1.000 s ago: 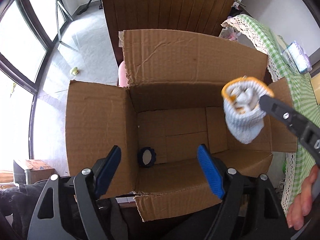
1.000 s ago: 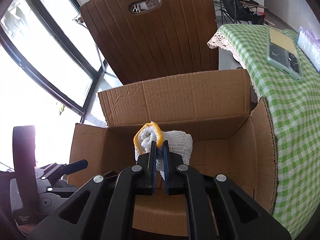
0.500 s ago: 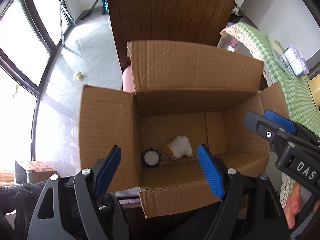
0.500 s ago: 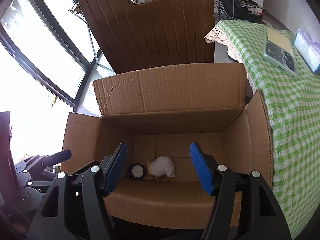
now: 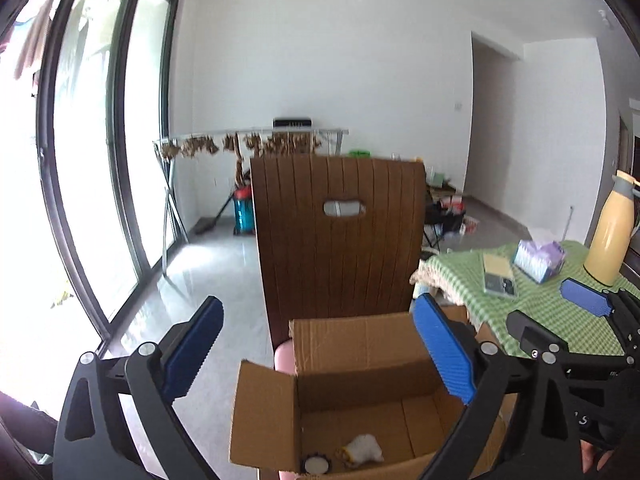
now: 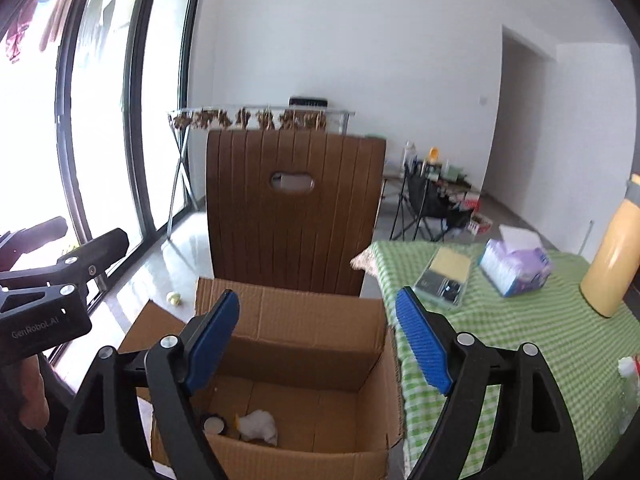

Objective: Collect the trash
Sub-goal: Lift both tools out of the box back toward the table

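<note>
An open cardboard box (image 5: pixel 352 344) (image 6: pixel 304 320) stands on a seat in front of a brown chair back. On its floor lie a white and yellow sock-like bundle (image 5: pixel 362 448) (image 6: pixel 259 424) and a small round dark lid (image 5: pixel 316 463) (image 6: pixel 214 424). My left gripper (image 5: pixel 320 352) is open and empty, raised above the box. My right gripper (image 6: pixel 320 340) is open and empty above the box; it also shows at the right of the left wrist view (image 5: pixel 560 320).
A brown chair back (image 5: pixel 340 240) (image 6: pixel 292 216) rises behind the box. To the right is a table with a green checked cloth (image 6: pixel 520 320), bearing a phone (image 6: pixel 442 280), a tissue pack (image 6: pixel 514 268) and a yellow flask (image 6: pixel 616 256). Large windows are on the left.
The right gripper opened and dropped the sock bundle into the box. Both grippers then tilted up and lifted away, so the room now shows.
</note>
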